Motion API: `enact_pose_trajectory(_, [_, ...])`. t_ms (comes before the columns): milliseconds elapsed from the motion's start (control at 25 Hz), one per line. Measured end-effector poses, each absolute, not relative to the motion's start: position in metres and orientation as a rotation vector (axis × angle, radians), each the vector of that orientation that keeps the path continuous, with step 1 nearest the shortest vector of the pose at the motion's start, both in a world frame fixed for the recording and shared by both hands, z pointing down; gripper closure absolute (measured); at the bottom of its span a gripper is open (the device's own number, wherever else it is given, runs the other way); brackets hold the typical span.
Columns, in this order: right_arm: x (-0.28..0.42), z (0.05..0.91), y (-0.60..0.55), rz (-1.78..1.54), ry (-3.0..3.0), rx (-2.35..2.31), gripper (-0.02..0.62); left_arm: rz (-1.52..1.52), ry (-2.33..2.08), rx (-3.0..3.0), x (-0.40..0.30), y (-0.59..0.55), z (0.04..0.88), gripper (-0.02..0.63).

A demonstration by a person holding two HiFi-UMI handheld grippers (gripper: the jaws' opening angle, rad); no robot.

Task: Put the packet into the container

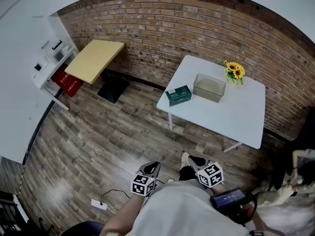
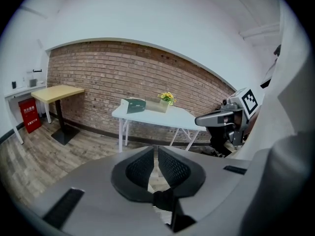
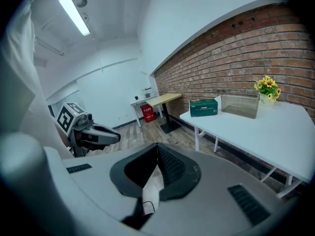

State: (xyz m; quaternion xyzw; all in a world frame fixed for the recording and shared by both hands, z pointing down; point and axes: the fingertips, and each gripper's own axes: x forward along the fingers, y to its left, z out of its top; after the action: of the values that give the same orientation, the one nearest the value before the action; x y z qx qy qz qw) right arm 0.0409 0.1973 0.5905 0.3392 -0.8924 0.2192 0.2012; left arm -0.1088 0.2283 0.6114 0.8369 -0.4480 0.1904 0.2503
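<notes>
A green packet (image 1: 178, 95) lies at the near left corner of the white table (image 1: 231, 117). Just right of it stands a clear, empty container (image 1: 209, 87). Both grippers are held low against my body, well short of the table. My left gripper (image 1: 149, 168) and right gripper (image 1: 196, 160) both point toward the table with their jaws together and nothing between them. The left gripper view has the packet (image 2: 134, 104) and container (image 2: 158, 105) far ahead of the jaws (image 2: 156, 147). From the right gripper (image 3: 157, 145), the packet (image 3: 204, 107) and container (image 3: 239, 105) are seen on the right.
A small vase of sunflowers (image 1: 235, 73) stands behind the container. A wooden-topped side table (image 1: 96, 59) and a white shelf unit (image 1: 49, 58) stand at the left by the brick wall. A power strip (image 1: 98, 204) with its cable lies on the wood floor near my feet.
</notes>
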Motion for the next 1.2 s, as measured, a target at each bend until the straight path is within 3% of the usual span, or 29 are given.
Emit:
enact_pose_trajectory(320, [0.067, 0.602, 0.174, 0.645, -2.423, 0.989, 0.588, 0.513, -1.192, 2.339, -0.089, 0.191, 0.594, 0.569])
enact_pose_trajectory(1200, [0.051, 0.605, 0.044, 0.670, -2.437, 0.920, 0.588, 0.568, -1.225, 2.282, -0.098, 0.076, 0.588, 0.569])
